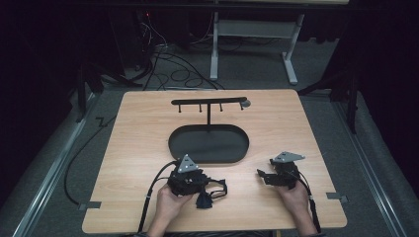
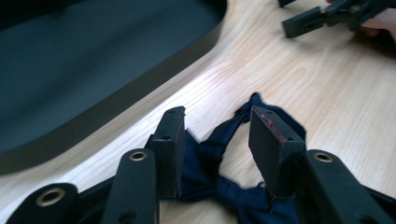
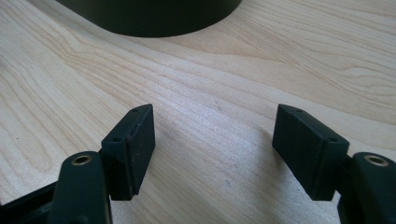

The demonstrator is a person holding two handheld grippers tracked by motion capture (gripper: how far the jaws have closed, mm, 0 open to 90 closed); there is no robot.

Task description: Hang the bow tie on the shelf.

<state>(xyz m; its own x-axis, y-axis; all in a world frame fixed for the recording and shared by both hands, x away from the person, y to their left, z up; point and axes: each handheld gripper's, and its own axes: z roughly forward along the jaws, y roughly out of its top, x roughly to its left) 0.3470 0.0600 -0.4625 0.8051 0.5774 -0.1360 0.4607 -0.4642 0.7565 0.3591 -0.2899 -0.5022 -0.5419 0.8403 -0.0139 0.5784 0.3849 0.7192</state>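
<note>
Beside the tray's rim (image 2: 154, 74), left hand-held gripper (image 2: 215, 140) straddles cloth (image 2: 219, 158).

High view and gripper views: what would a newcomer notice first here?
The black oval tray with its T-shaped hook stand sits mid-table, far side. Near the front edge, the left gripper stands open around a dark blue scrunchie on the wood. The right gripper, also open, hovers over the bare wooden table.
</note>
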